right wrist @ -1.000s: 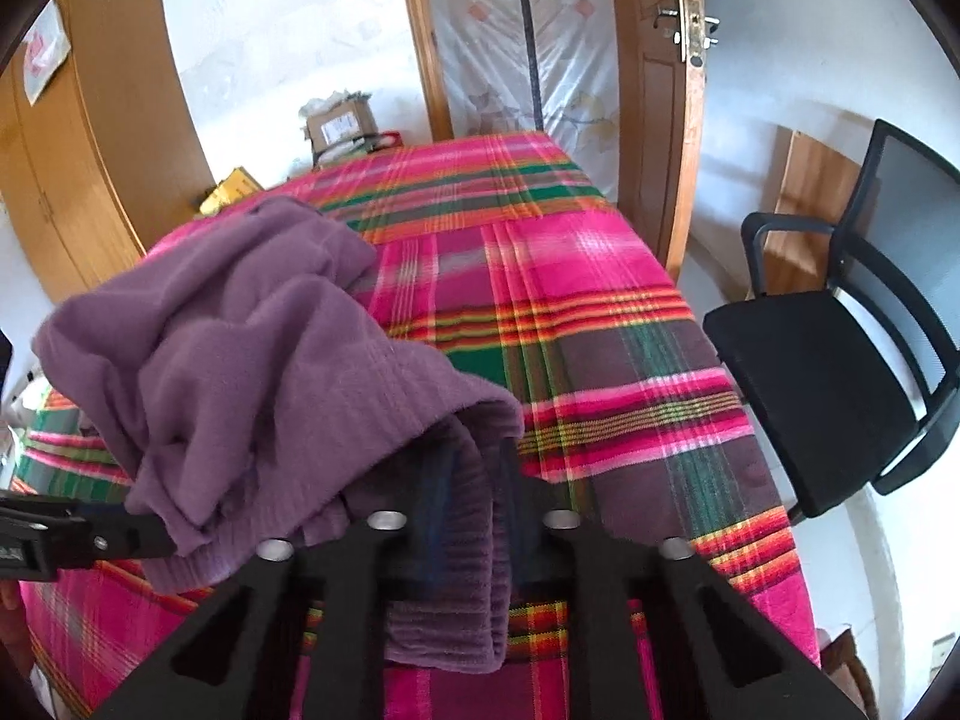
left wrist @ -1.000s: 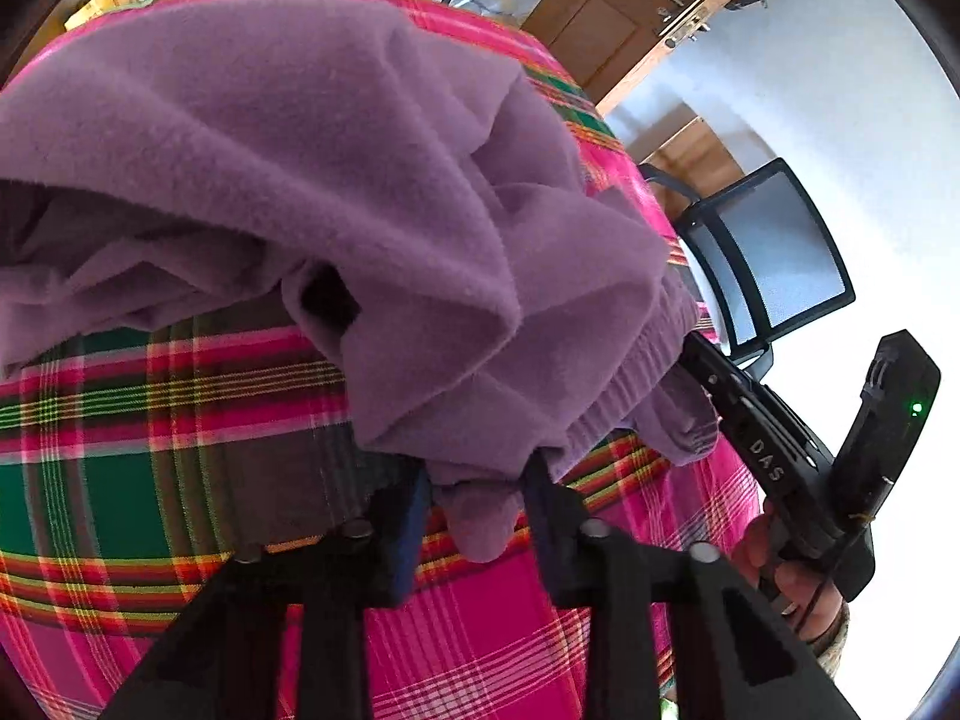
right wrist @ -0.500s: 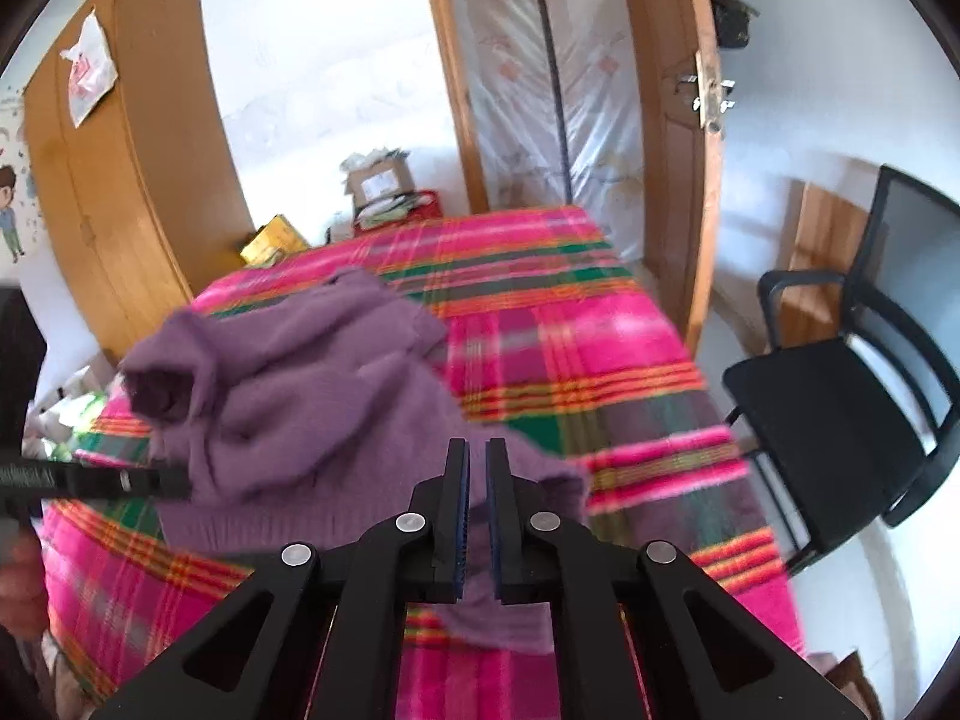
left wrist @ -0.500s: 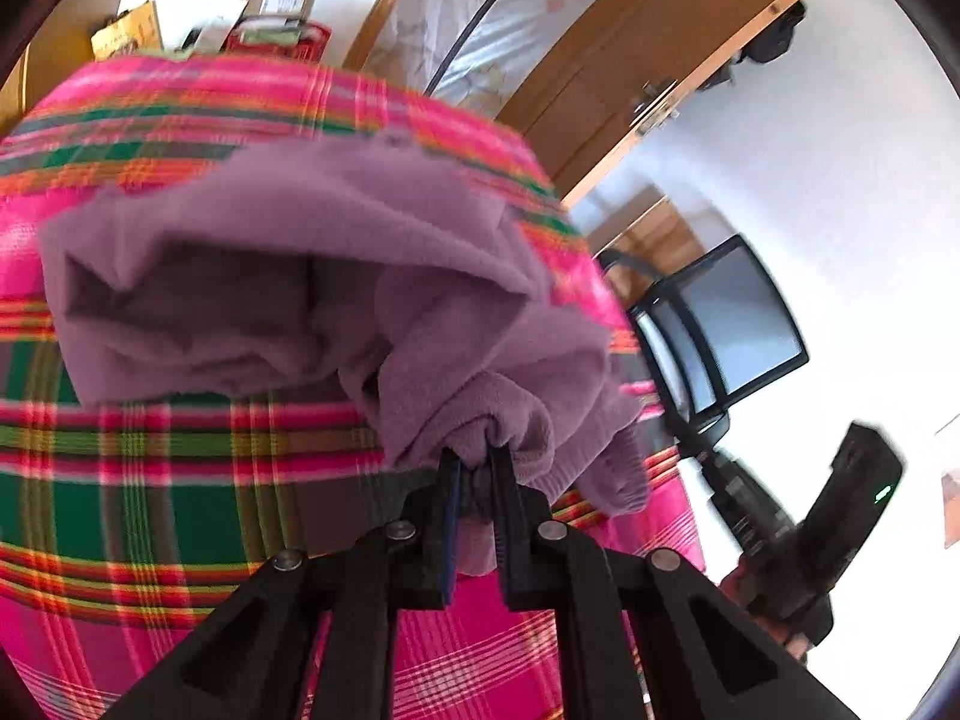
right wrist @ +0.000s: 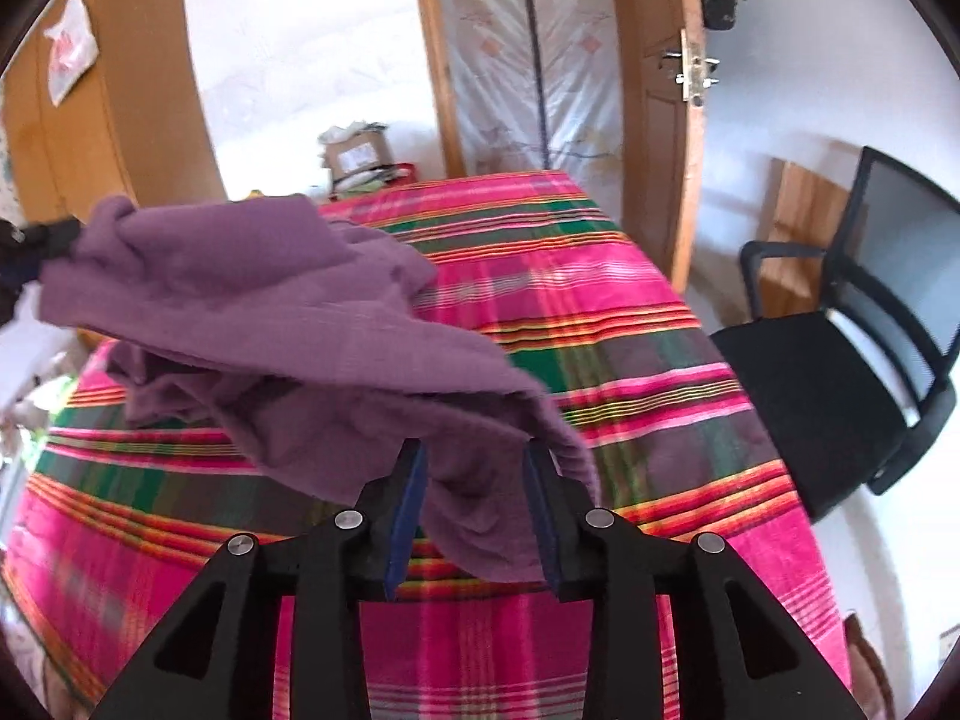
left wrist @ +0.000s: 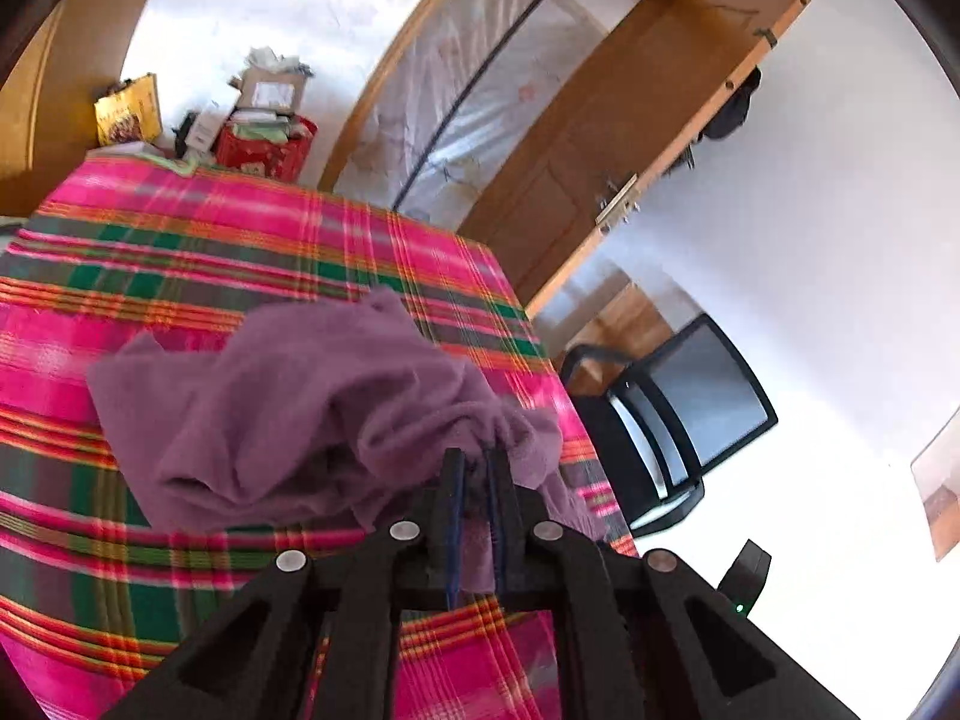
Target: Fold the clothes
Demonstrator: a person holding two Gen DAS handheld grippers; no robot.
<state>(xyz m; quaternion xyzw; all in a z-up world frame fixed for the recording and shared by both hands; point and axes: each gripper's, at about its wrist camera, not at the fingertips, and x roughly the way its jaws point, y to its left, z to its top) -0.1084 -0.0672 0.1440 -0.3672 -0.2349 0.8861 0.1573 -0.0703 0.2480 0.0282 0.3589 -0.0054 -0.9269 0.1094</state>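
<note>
Sweater (left wrist: 312, 420) was held bunched above the bench's (left wrist: 180, 276) right edge, pinched by left gripper (left wrist: 474, 462) fingers at one end, presumably for spreading. Right gripper (right wrist: 477, 450) fingers were spread wide, cloth draped between, ungripped.

garment (left wrist: 312, 408) on the cloth-covered table (left wrist: 180, 276), bunched toward its near right part | one edge lifted above the table at left (right wrist: 96, 240) | chair (right wrist: 840, 324) right of the table | door (right wrist: 660, 120) behind the chair | boxes (left wrist: 264, 114) beyond the far edge
</note>
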